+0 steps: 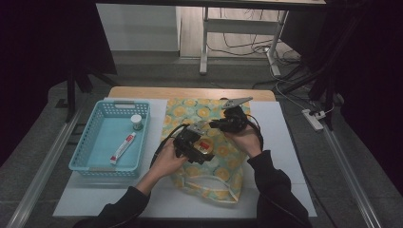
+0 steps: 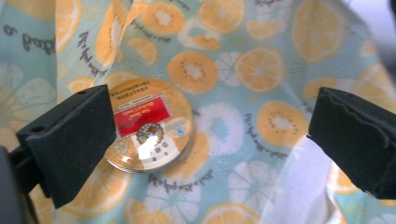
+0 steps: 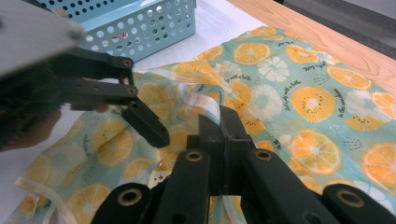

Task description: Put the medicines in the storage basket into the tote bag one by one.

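A: Since the left tool (image 2: 205,140) has its black jaws spread wide with nothing pressed between them, where does the round tin (image 2: 148,125) lie from it?

B: Just ahead and toward that tool's own left jaw, whose pad covers part of the tin's edge in the left gripper view. The tin lies flat, label up, on the orange-print cloth bag (image 1: 209,156), near the bag's middle on the tabletop (image 1: 285,142).

A: And the right tool (image 3: 219,140)?

B: Its jaws are pressed together on a fold of the bag's cloth, by the white strap (image 3: 201,100), holding that edge up.

A: So which hand is nearer the tin?

B: The left hand (image 1: 166,161); from above its tool sits right beside the tin. Being round, the tin has no long axis to line up with. The blue basket (image 1: 85,147) lies off to the left, well apart.
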Action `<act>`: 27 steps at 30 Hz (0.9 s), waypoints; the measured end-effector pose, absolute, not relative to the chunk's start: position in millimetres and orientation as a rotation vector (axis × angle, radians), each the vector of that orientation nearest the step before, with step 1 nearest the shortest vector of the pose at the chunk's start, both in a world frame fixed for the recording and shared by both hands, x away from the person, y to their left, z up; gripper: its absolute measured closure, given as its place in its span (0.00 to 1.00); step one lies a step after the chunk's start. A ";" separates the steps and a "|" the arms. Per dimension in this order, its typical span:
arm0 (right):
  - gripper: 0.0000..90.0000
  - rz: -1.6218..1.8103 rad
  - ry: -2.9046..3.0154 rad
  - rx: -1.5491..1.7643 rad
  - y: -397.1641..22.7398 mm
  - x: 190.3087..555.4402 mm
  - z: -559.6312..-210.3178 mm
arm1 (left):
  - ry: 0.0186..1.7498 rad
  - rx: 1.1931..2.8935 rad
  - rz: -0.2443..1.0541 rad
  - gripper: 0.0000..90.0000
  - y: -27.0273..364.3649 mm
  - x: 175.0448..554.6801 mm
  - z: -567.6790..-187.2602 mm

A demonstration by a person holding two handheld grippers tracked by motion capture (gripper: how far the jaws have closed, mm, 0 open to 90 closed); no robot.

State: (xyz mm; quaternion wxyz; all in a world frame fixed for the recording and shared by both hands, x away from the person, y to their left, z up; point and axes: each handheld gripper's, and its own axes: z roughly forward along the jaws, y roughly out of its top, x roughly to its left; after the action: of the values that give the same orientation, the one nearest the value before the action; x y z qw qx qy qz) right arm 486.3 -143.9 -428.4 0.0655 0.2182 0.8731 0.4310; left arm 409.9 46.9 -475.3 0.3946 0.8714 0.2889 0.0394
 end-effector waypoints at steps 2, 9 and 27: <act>1.00 1.301 2.635 0.654 -143.6 486.3 -428.5 | 0.724 2.206 0.109 0.01 48.5 407.5 -473.1; 1.00 1.302 2.635 0.656 -144.0 486.2 -428.3 | 0.708 2.175 0.094 0.01 57.8 402.4 -467.9; 1.00 1.301 2.638 0.651 -143.0 485.9 -429.1 | 0.734 2.154 0.057 0.00 92.2 395.4 -457.6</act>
State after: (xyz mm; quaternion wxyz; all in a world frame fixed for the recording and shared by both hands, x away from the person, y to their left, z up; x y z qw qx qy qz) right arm 485.9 -143.0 -429.1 0.0644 0.2157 0.8739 0.4308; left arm 395.4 92.2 -457.6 0.4192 0.8591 0.2929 0.0228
